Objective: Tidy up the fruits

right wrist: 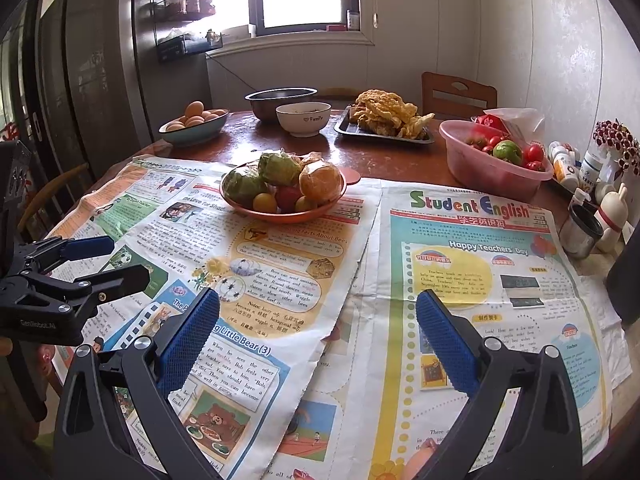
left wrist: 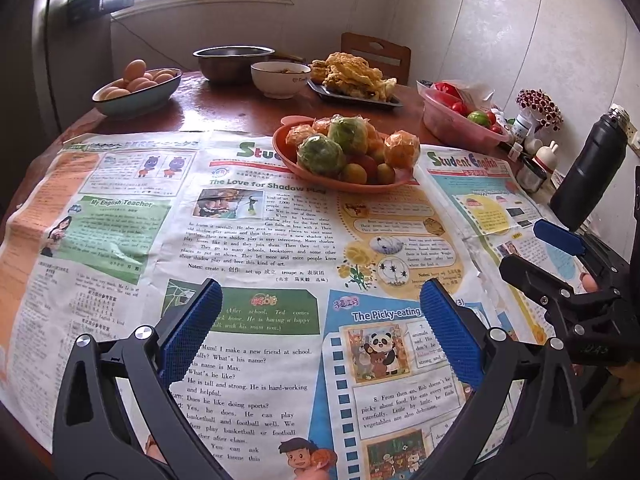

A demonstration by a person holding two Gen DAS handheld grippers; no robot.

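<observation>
1. My left gripper (left wrist: 320,320) fills the bottom of the left wrist view with its blue pads spread wide and nothing between them; below it lies only the newspaper (left wrist: 248,240) that covers the near half of the table (left wrist: 224,108).

2. My right gripper (right wrist: 318,328) sits the same way at the bottom of the right wrist view: jaws apart, holding nothing, over the seam between two newspaper sheets.

3. The fruits (left wrist: 348,148) are heaped in the orange plate (left wrist: 292,162), a little above and right of centre in the left wrist view and just left of centre in the right wrist view. I see two green wrapped ones, several orange wrapped ones, and small yellow and red ones at the plate's front edge. None lies loose on the paper.

4. The pink basin (right wrist: 480,160) at the right of the right wrist view holds small red fruits and a green one; whether it belongs to the job I cannot tell.

5. As I judge it, this fits two stages: a mixed pile waiting to be sorted, or fruit gathered onto the plate with both grippers drawn clear. The pictures do not settle which.

6. Any grasp on that pile would call for care: the wrapped fruits look slippery and sit on top of one another, so nudging one could roll the small ones off the plate.
</observation>
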